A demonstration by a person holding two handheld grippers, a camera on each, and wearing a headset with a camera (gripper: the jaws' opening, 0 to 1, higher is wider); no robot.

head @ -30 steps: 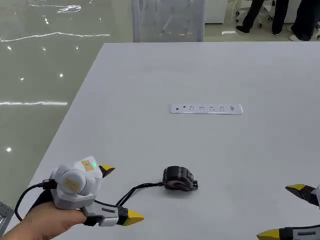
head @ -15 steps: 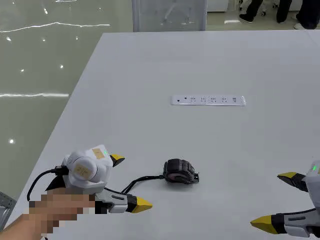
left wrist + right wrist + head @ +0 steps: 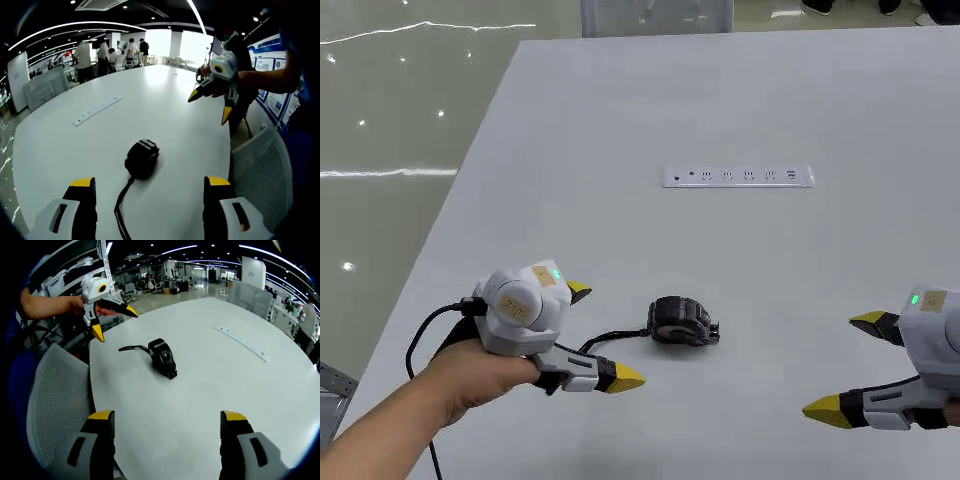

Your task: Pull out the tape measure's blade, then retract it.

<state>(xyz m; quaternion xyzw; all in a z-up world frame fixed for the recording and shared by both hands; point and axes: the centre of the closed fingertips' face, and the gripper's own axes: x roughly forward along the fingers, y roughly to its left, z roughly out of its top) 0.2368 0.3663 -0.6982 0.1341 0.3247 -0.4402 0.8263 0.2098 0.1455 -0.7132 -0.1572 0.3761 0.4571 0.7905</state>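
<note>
Left tongs (image 3: 605,335) and right tongs (image 3: 840,363) gape empty; tape measure (image 3: 682,322) looks compact, rigid: clamp the case, pinch the blade tip.

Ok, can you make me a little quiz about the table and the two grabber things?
1. True or false: the right gripper is shut on the tape measure.
2. Pick one: what lies on the table beyond the tape measure? A) a power strip B) a hammer C) a cup
3. Fill the gap: the tape measure's black cord trails toward the ____ gripper.

Key
1. False: its jaws stand wide apart, well away from the tape measure.
2. A
3. Left: the cord runs toward the left gripper, which is open too.
</note>
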